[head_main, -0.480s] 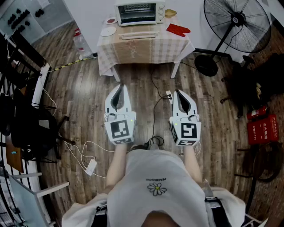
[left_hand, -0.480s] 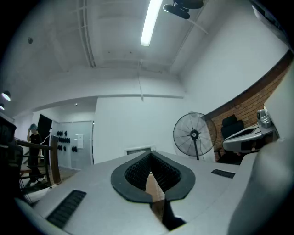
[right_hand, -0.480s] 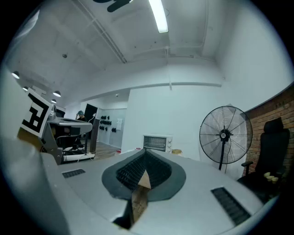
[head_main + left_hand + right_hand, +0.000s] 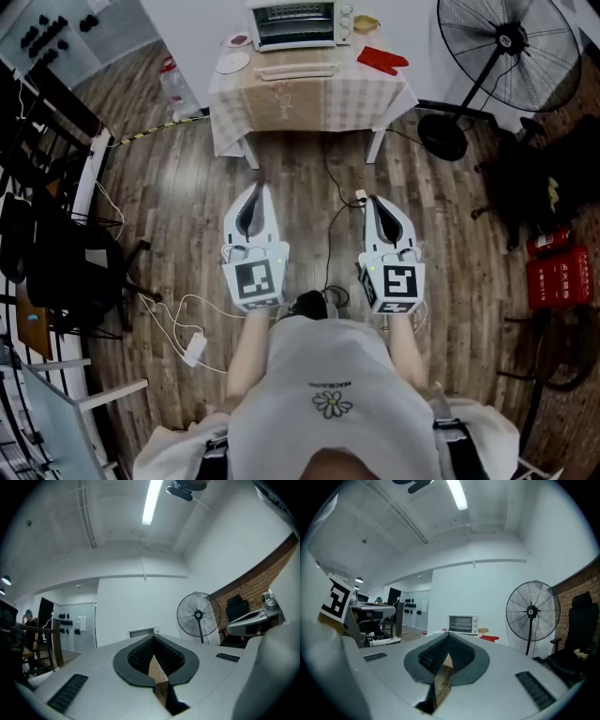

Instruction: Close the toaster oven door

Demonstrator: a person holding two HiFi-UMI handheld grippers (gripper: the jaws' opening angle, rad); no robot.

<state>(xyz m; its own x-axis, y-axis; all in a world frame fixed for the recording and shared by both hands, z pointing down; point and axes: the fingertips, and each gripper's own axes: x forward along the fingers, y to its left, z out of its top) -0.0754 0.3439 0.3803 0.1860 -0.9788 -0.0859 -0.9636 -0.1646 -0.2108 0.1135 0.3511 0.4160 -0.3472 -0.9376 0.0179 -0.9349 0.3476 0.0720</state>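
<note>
Wood-plank floor (image 4: 169, 206) fills most of the head view. The cloth-covered desk (image 4: 309, 103) stands at the top of that view, and a big standing fan (image 4: 511, 42) stands just to the right of the desk. The toaster oven (image 4: 298, 23) sits at the desk's back edge. A pale bar (image 4: 298, 70) lies on the cloth just in front of the oven. From this far off I cannot tell whether its door is down or up. On the desk, a red cloth (image 4: 382, 59) lies right of the oven and a plate (image 4: 232, 63) left of it.

Only the head view shows the desk top and both tools together. The right gripper view shows the oven front-on, beyond the claw tips, with the fan to its right. The left gripper view shows only a sliver of the oven over its own claw body. It also shows the fan, and the other tool at its right edge.

Both forearms reach forward from the body, side by side over the floor. They are held level and point at the desk from well apart. The left claw (image 4: 255, 186) is clenched tip to tip with nothing in it. The right claw (image 4: 375, 199) is likewise clenched and empty.
</note>
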